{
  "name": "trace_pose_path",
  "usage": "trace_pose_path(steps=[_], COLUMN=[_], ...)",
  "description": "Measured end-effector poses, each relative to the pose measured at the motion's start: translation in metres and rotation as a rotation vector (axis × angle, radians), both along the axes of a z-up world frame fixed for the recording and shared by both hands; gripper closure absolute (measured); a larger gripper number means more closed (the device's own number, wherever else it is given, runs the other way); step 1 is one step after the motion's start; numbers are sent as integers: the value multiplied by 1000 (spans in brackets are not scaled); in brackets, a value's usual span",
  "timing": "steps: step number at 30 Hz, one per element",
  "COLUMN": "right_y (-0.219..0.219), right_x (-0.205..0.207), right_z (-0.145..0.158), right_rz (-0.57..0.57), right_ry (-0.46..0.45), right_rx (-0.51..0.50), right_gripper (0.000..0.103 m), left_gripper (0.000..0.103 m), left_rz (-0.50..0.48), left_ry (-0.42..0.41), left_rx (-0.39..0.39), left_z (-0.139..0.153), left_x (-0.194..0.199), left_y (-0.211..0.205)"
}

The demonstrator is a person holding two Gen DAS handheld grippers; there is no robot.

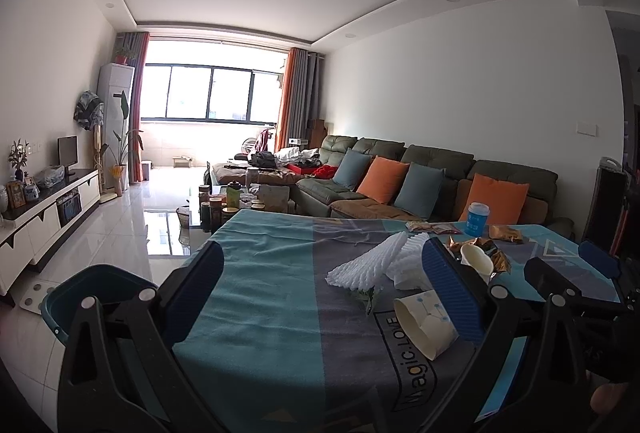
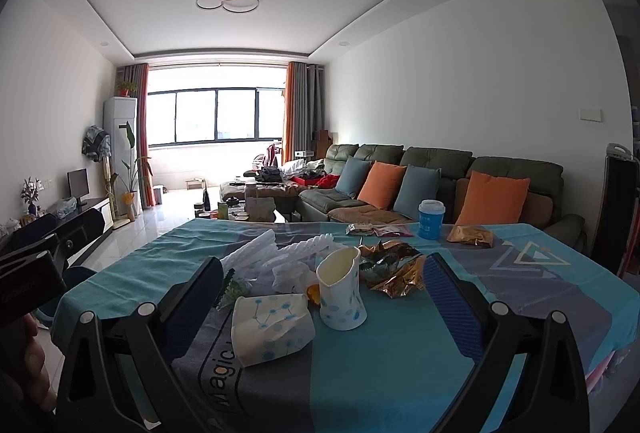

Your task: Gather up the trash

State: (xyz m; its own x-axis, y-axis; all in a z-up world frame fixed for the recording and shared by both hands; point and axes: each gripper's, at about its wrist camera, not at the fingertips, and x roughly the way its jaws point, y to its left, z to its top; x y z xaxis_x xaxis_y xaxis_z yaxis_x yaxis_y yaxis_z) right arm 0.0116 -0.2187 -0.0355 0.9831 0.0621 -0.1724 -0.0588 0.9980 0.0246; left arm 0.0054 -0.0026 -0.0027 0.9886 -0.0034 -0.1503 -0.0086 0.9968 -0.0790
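Trash lies on a table with a teal and grey cloth. A crushed paper cup lies on its side. An upright dented paper cup stands behind it. White foam netting, gold foil wrappers and a white tissue lie around them. My left gripper is open and empty over the table's left part. My right gripper is open, its jaws on either side of the two cups, not touching.
A dark teal bin stands on the floor left of the table. A blue lidded cup and small snack packets sit at the table's far edge. A sofa with cushions lies beyond.
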Motion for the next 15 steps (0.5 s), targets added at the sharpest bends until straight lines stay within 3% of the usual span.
trace_pose_path(steps=[15], right_y=[-3], right_x=[-2], right_z=[0], right_rz=[-8], right_ry=[0], right_rx=[3], right_gripper=[6], left_gripper=[5], left_rz=[5], left_ry=[2], left_rx=[0], left_z=[0], left_x=[-2], left_y=[0])
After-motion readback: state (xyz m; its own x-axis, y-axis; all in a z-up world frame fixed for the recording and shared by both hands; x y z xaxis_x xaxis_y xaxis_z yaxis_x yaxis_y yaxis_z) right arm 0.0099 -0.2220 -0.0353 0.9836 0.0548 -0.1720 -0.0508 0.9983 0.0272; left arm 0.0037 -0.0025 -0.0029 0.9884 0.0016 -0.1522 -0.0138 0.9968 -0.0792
